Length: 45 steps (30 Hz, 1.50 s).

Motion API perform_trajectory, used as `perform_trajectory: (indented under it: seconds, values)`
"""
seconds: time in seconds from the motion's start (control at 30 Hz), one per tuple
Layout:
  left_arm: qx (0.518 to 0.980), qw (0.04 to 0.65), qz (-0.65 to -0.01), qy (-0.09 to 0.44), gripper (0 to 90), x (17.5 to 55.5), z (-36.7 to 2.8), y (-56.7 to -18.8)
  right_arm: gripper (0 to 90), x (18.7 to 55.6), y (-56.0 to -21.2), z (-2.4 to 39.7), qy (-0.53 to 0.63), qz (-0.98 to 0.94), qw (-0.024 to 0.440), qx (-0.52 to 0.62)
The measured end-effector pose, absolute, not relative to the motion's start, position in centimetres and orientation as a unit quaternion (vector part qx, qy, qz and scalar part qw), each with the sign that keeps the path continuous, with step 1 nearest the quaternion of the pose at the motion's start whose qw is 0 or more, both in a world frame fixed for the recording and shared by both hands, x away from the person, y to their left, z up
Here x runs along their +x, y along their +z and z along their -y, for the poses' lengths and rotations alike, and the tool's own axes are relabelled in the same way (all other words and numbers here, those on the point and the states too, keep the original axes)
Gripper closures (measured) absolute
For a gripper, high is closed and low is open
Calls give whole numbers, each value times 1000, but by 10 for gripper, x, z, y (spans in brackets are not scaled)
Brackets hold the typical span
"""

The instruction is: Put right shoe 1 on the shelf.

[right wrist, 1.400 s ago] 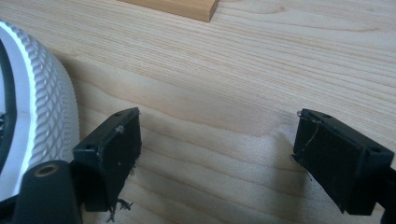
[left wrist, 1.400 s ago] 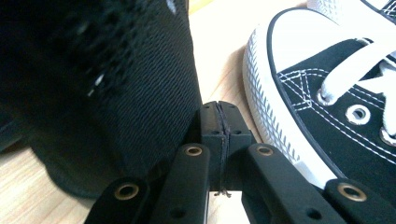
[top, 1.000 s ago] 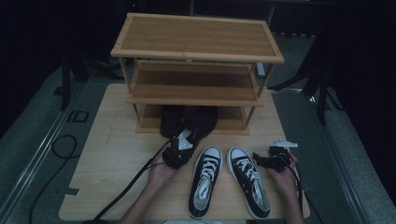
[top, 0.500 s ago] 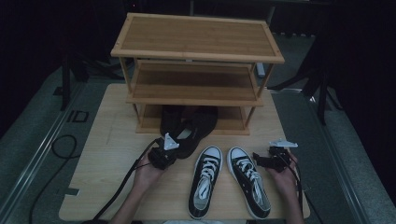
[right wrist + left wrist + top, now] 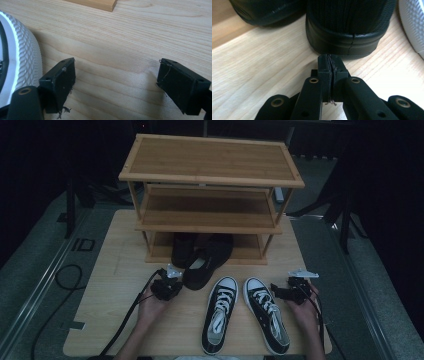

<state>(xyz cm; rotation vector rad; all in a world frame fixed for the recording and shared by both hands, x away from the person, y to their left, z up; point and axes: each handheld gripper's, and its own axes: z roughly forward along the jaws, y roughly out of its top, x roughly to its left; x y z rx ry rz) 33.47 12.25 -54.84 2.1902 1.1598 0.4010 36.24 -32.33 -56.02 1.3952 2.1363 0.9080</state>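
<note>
Two hand-held grippers: left (image 5: 333, 65) pinched empty behind matte black shoe's (image 5: 348, 27) rounded heel, right (image 5: 115, 82) gaping over grainy worktop (image 5: 140, 32).

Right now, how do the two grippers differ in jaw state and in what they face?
The left gripper has its jaws pressed together, empty; the right gripper has its jaws wide apart, also empty. The left points at the heel of a black shoe, just short of it; the right sits beside a white-toed sneaker. Both rest low over the table.

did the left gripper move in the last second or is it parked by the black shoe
Yes. In the high view the left gripper has drawn back from the black shoe toward the table's near left, away from the rack; its jaws are shut.
</note>
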Motion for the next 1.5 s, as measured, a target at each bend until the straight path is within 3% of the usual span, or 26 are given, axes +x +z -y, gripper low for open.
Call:
perform_trajectory:
  seconds: [0.6,1.5]
  values:
    - [837,339,-411,124,888,332,-89,-548,149,362,-560,323,327,-770,215,503]
    - [847,356,-367,148,894,364,-25,-524,149,362,-560,323,327,-770,215,503]
